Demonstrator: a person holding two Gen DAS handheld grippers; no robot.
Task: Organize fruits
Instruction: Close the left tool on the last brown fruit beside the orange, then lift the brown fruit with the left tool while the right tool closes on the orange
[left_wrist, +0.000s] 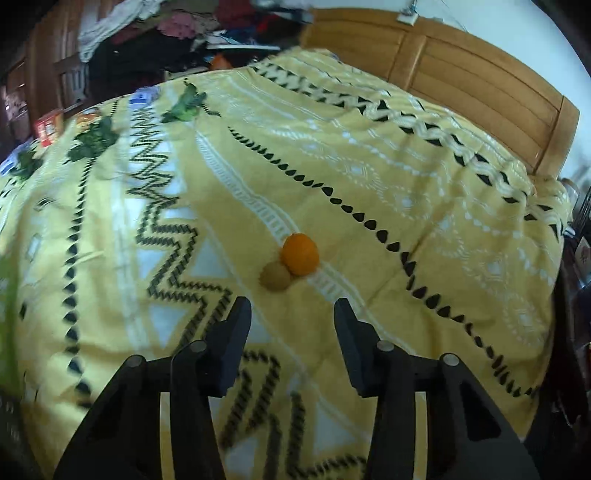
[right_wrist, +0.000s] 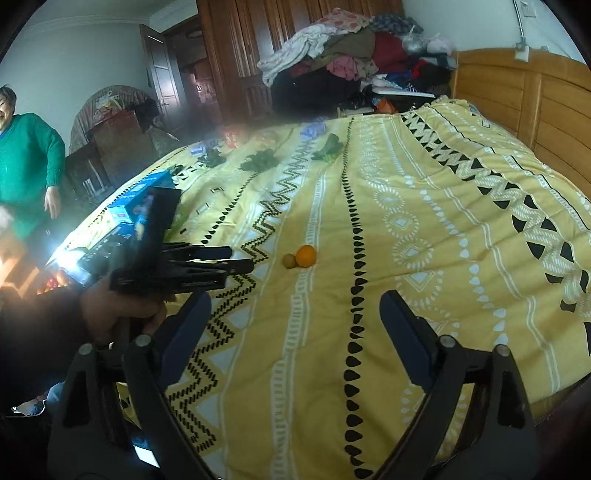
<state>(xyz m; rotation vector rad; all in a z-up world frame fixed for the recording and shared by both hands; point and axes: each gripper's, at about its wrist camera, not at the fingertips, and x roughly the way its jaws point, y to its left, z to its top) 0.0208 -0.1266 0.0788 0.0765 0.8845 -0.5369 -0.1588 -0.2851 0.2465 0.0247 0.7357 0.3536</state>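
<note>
A: What fills most of the frame?

B: A wide bed covered in a yellow patterned cotton bedspread (left_wrist: 369, 177) with black zigzags and white diamonds. It spreads across nearly the whole left wrist view. A slatted light-wood headboard (left_wrist: 461, 74) runs along the upper right of that frame.

A: And beyond the bed?

B: At the top centre of the right wrist view there is a heaped pile of mixed clothes (right_wrist: 351, 48) in front of dark brown wooden wardrobe doors (right_wrist: 236, 44). At the left edge stands a person in a green knitted sweater (right_wrist: 26, 158).

A: Anything lying on the far side of the bedspread?

B: Bunches of dark green leafy vegetables (left_wrist: 96, 138) sit in the upper left of the left wrist view, well apart from the fruit.

A: How are the tools?

B: The left hand-held gripper (left_wrist: 291, 310) is at the bottom centre of its own view, its black fingers spread with nothing between them. The right hand-held gripper (right_wrist: 295, 306) is at the bottom of its view, also spread wide and holding nothing.

A: Where is the fruit?

B: A round orange citrus fruit (left_wrist: 300, 254) lies on the bedspread just below the middle of the left wrist frame. A small brown fuzzy kiwi (left_wrist: 275, 277) is touching its lower left side. Both are just beyond the left fingertips.
</note>
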